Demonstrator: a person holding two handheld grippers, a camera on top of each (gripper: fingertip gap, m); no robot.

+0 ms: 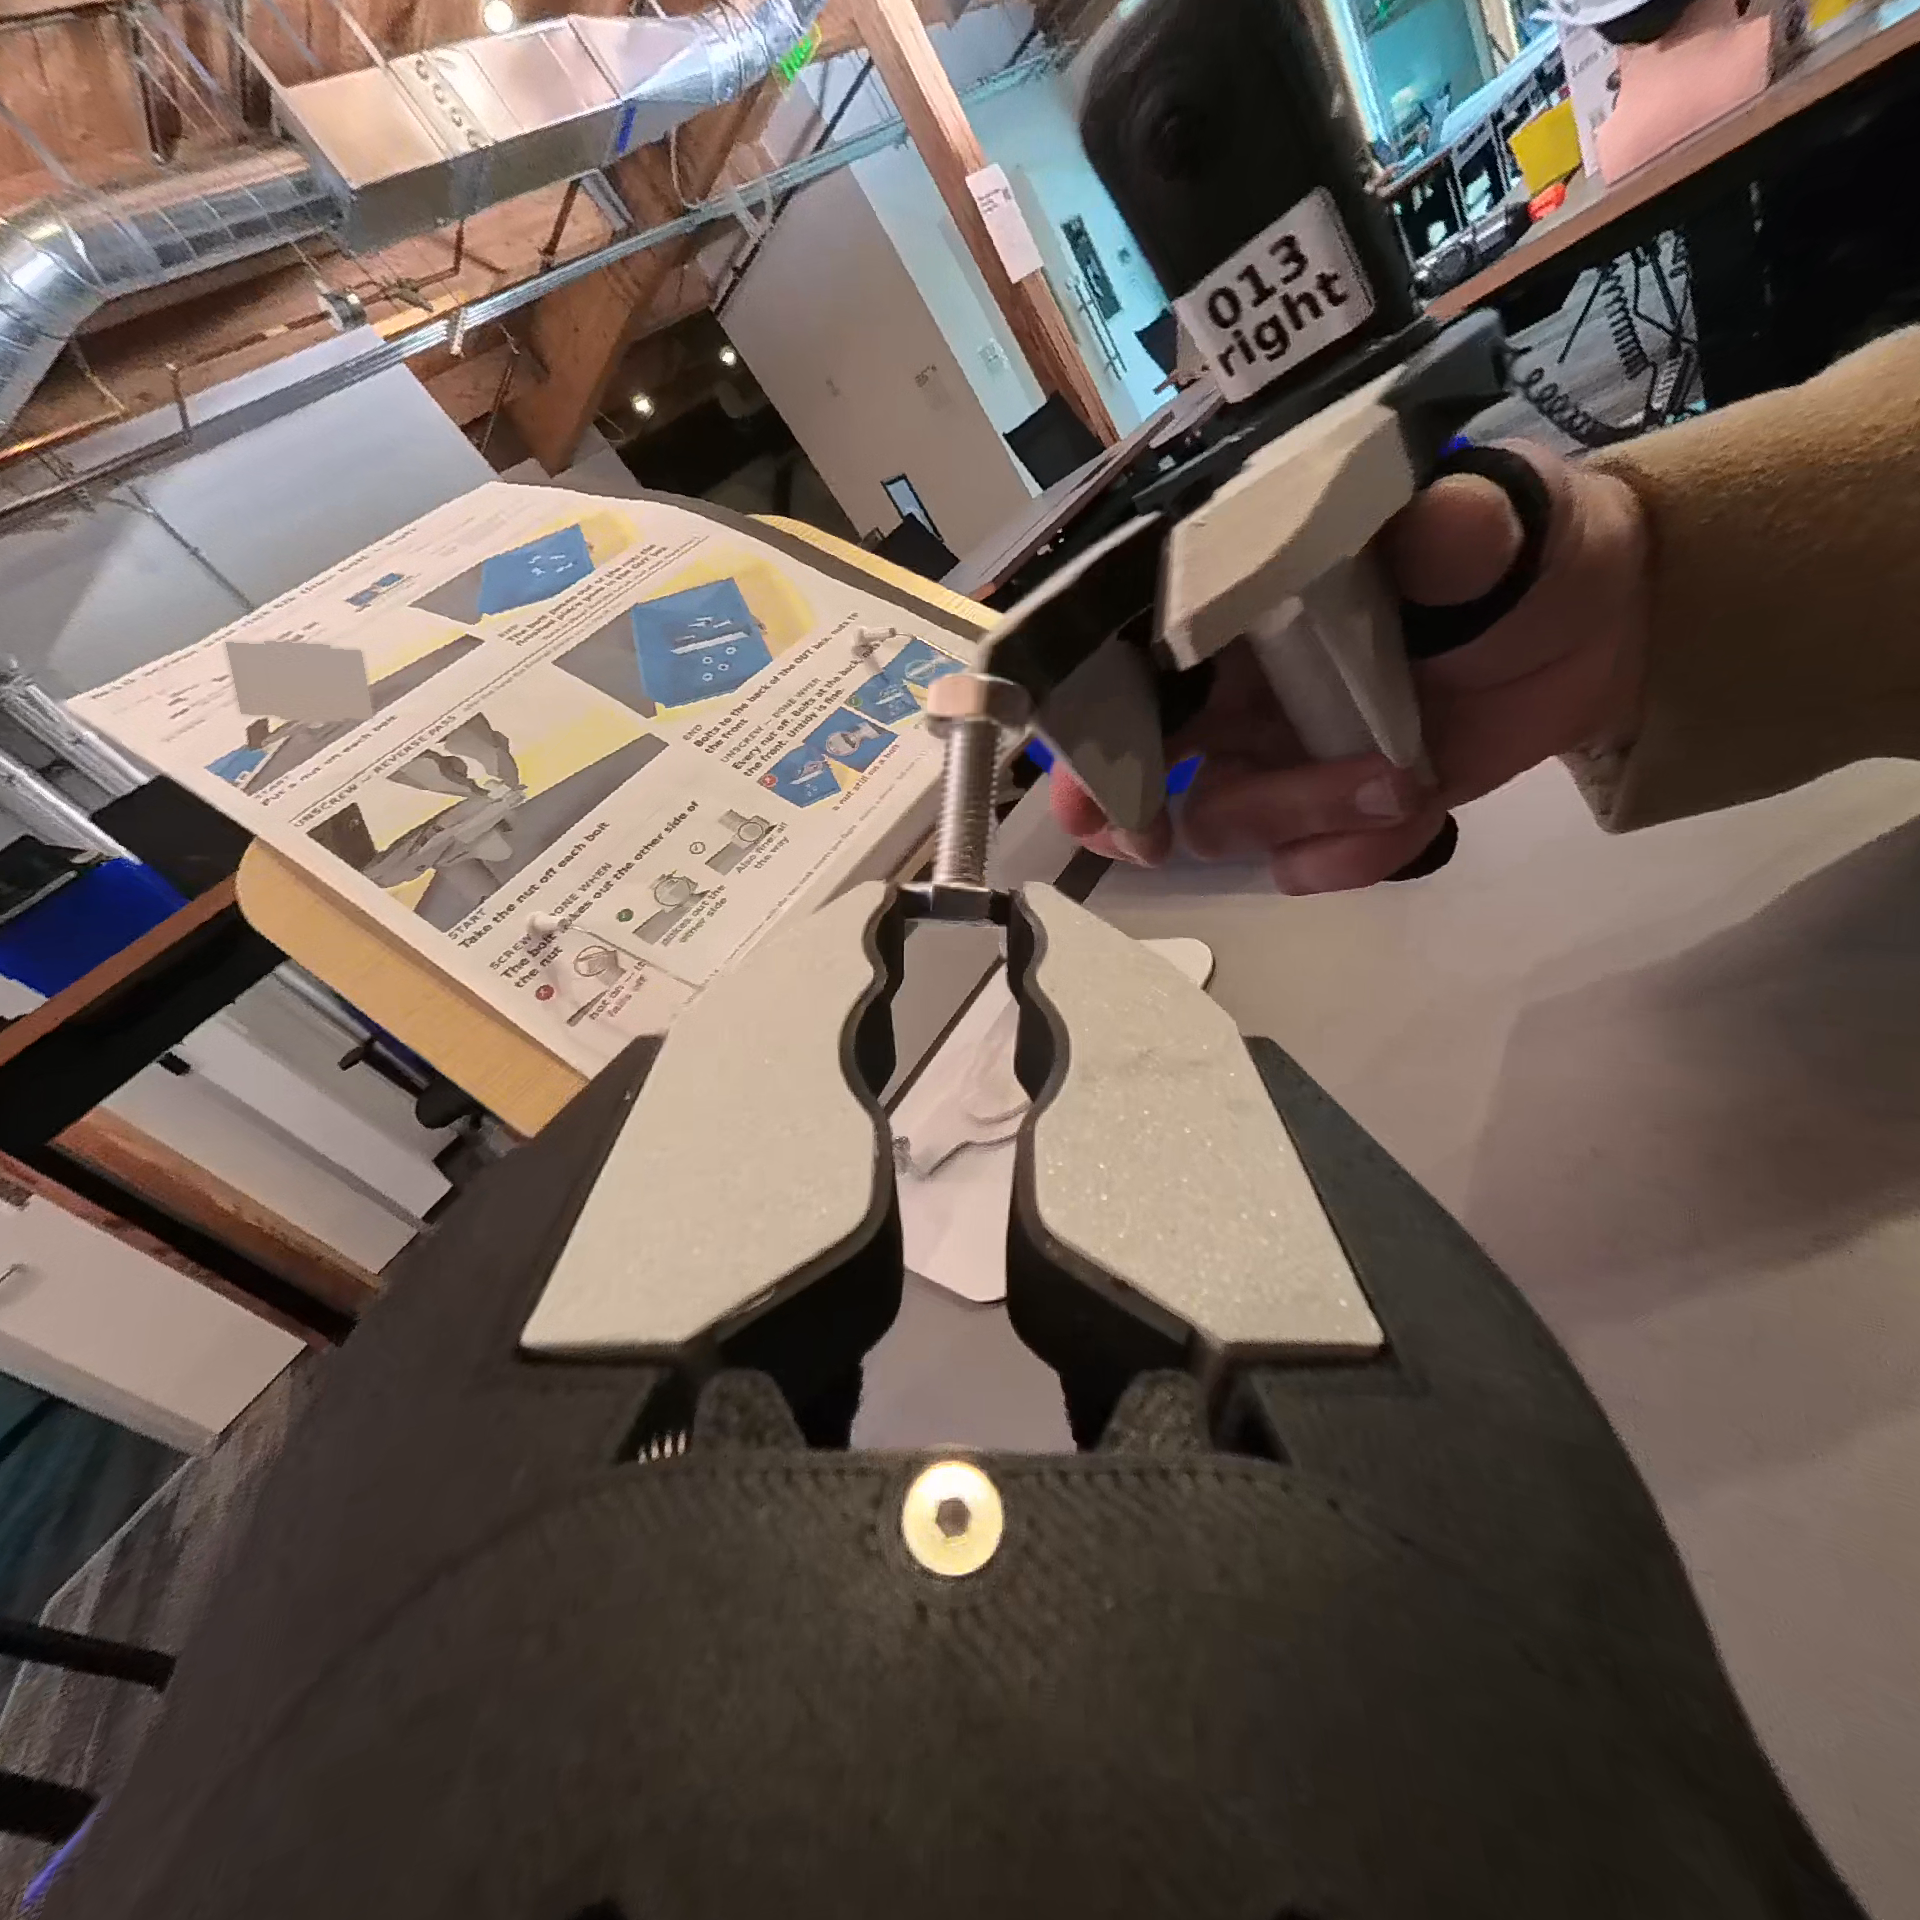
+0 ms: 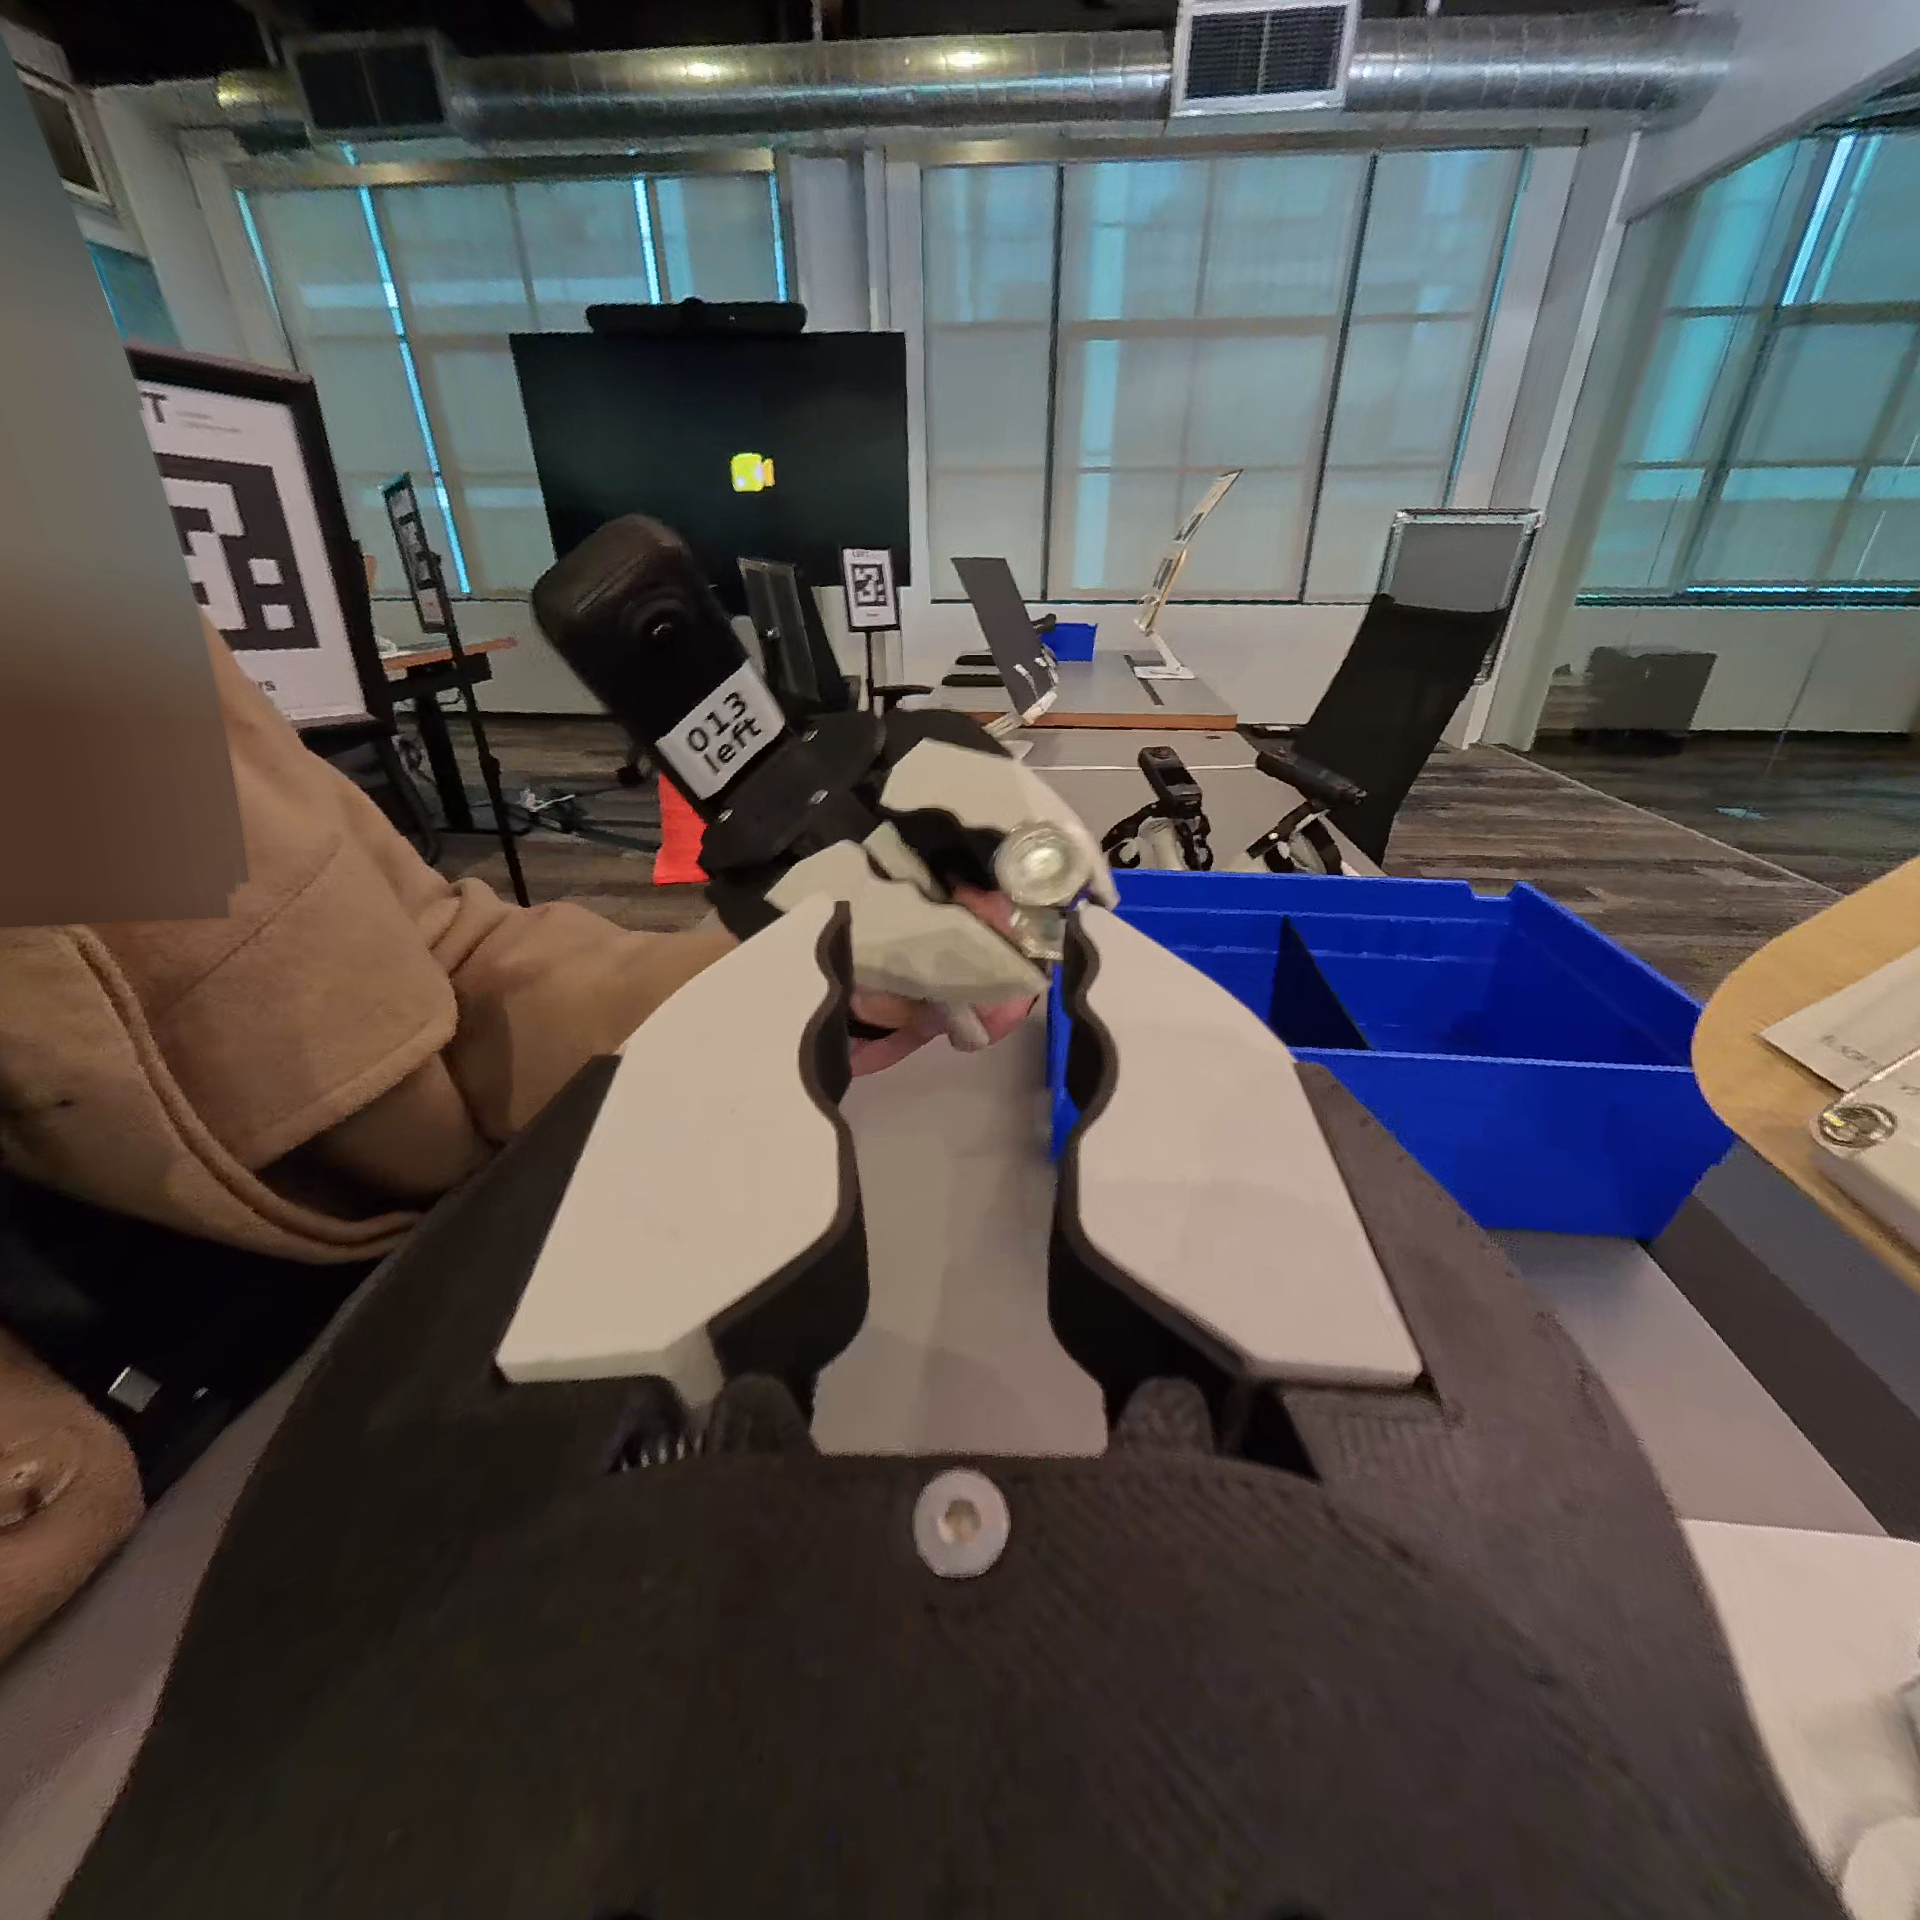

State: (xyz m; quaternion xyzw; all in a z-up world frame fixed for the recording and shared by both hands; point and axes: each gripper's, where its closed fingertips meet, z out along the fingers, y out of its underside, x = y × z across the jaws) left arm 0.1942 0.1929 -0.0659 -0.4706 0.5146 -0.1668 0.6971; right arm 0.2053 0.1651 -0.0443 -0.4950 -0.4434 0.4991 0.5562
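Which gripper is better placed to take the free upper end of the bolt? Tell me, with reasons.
Right. The left gripper is shut on the lower end of the bolt, so it is occupied. The right gripper is open and holds nothing, and one fingertip sits right beside the bolt's upper hex end.

Grey table point(image 2: 951, 1132) — blue bin point(image 2: 1455, 1049) and wooden board point(image 2: 1745, 1081) on it.

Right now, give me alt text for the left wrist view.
The left gripper clamps the head of a steel bolt pointing upward, while the right gripper touches the nut at its top; behind lies an instruction sheet.
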